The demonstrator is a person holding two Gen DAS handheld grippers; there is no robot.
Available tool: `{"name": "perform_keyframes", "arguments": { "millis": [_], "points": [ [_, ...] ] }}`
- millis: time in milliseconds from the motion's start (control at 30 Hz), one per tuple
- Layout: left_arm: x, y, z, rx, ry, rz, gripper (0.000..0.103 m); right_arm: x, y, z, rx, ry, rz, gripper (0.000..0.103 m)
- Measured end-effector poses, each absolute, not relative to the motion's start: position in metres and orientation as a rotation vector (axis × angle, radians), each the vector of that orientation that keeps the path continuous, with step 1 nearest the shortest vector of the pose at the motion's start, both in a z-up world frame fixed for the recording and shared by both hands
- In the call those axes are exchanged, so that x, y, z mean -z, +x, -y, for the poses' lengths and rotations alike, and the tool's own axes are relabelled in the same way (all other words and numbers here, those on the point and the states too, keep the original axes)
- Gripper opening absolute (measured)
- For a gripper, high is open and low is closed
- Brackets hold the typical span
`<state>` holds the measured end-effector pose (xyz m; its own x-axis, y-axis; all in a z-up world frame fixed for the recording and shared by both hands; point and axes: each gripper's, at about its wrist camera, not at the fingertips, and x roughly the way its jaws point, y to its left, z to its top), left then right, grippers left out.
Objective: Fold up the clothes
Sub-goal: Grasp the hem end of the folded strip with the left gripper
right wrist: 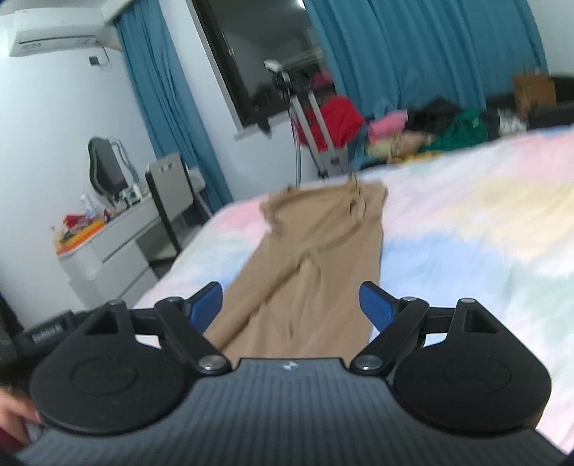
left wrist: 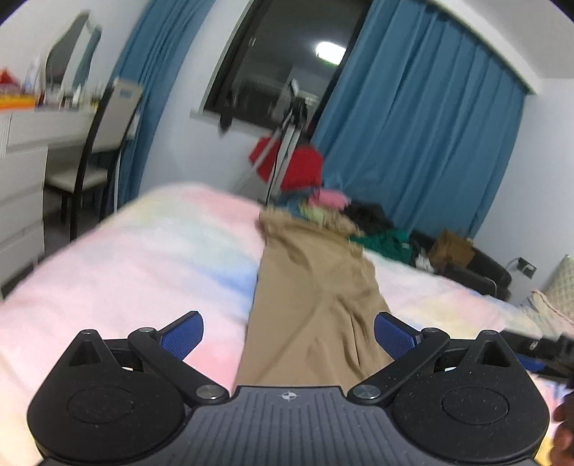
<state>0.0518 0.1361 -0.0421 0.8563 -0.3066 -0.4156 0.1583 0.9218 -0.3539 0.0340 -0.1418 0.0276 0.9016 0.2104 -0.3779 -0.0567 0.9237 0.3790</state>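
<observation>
- A pair of tan trousers (left wrist: pixel 315 286) lies stretched out lengthwise on a bed, its legs laid together and running away from both cameras toward the far edge.
- The bed is covered by a pastel bedspread (left wrist: pixel 143 258) in soft pink, blue and yellow patches.
- The left tongs (left wrist: pixel 288 335) hover just above the near end of the trousers, blue-padded fingers (left wrist: pixel 183 337) spread wide apart, gripping nothing.
- The right tongs (right wrist: pixel 291 306) hover over the same near end, also released, with the cloth showing between their parted blue fingers (right wrist: pixel 376 304).
- The trousers' waistband (right wrist: pixel 323 197) sits at the far end, slightly rumpled.
- Beyond the bed's far edge a heap of clothes (left wrist: pixel 323 204) is piled up: red, pink, yellow-green, green and black pieces.
- A tripod (left wrist: pixel 283 154) stands in front of the red garment, near a dark window (left wrist: pixel 287 64).
- Blue curtains (left wrist: pixel 430 125) hang on both sides of the window.
- To the left stands a white dresser (right wrist: pixel 107 247) with clutter on top, and a chair (right wrist: pixel 168 200) beside it.
- An air conditioner (right wrist: pixel 57 32) is mounted high on the wall in the right view.
- Both views are blurred.
</observation>
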Motion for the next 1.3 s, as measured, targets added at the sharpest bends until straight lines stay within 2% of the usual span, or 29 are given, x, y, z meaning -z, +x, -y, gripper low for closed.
{"name": "perform_keyframes", "arguments": {
  "millis": [367,567,633,700,733,767,1000,1133,1200,1267,1300],
  "points": [
    [0.095,0.047,-0.172,0.094,-0.503,-0.864,0.098,0.013,0.044,0.153,-0.128,0.493,-0.584,0.085],
    [0.109,0.045,-0.192,0.033,-0.647,-0.921,0.085,0.023,0.046,0.158,-0.107,0.535,-0.617,0.085],
    [0.106,0.042,-0.184,0.009,-0.573,-0.925,0.069,0.025,0.047,0.161,-0.107,0.558,-0.626,0.085],
    [0.102,0.039,-0.173,-0.003,-0.507,-0.915,0.037,0.027,0.047,0.162,-0.113,0.580,-0.634,0.085],
    [0.098,0.034,-0.170,0.020,-0.494,-0.896,0.029,0.028,0.047,0.162,-0.114,0.583,-0.638,0.085],
    [0.095,0.030,-0.166,0.044,-0.480,-0.878,0.013,0.029,0.047,0.162,-0.114,0.586,-0.641,0.085],
    [0.049,-0.033,-0.088,0.253,0.053,-0.606,0.008,0.035,0.048,0.168,-0.099,0.611,-0.670,0.085],
    [0.047,-0.062,-0.047,0.455,0.290,-0.557,0.007,0.037,0.049,0.170,-0.095,0.629,-0.681,0.085],
    [0.048,-0.067,-0.043,0.548,0.303,-0.577,0.016,0.037,0.048,0.171,-0.094,0.635,-0.685,0.085],
    [0.047,-0.068,-0.045,0.622,0.269,-0.599,0.020,0.037,0.047,0.172,-0.094,0.636,-0.686,0.085],
    [0.046,-0.063,-0.050,0.639,0.215,-0.612,0.035,0.037,0.046,0.172,-0.094,0.639,-0.687,0.085]
  ]
}}
